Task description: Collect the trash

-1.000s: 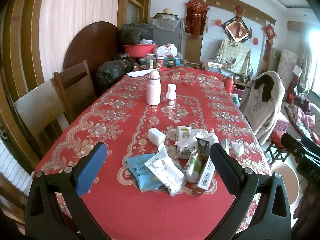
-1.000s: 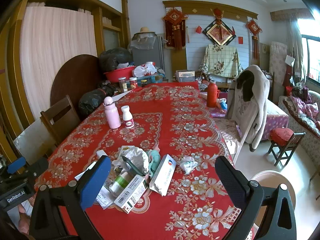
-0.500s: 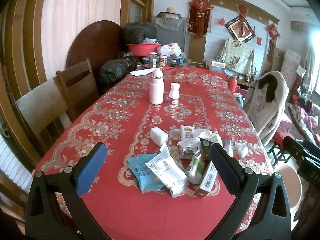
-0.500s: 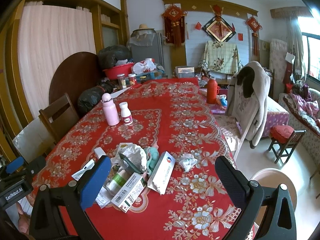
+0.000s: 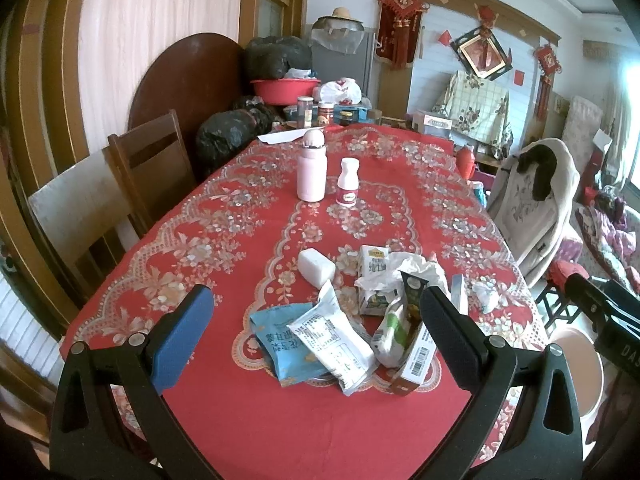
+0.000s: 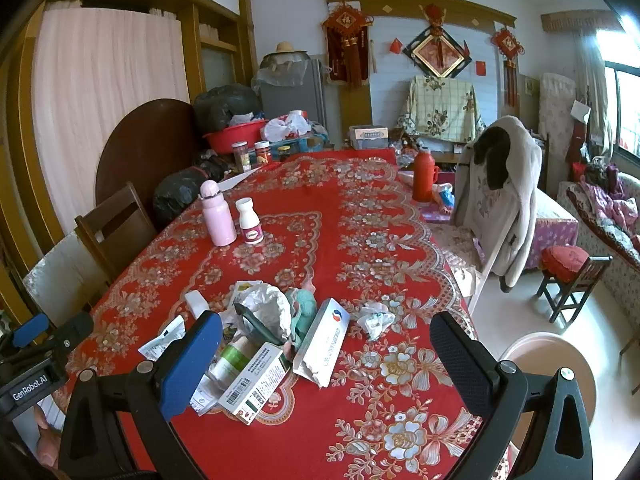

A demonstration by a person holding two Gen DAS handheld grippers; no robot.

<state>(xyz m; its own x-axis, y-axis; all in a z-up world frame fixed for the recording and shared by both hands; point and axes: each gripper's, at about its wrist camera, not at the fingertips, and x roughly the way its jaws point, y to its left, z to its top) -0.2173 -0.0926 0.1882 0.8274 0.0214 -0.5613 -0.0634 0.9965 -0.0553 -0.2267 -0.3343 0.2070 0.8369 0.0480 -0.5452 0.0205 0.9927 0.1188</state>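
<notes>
Left tongs [image 5: 316, 322] gape wide above the trash heap near the front of the red floral-clothed table [image 5: 224, 224], gripping nothing. Right tongs [image 6: 326, 354] spread too, empty. The long white carton [image 6: 322, 342] lies flat, pointing away toward the far end. Only the left view shows the blue snack bag [image 5: 280, 346]; only the right, a crumpled wrapper [image 6: 374, 318] apart. Beyond stand a pink flask [image 5: 311, 172] and a white bottle [image 5: 347, 188], upright.
</notes>
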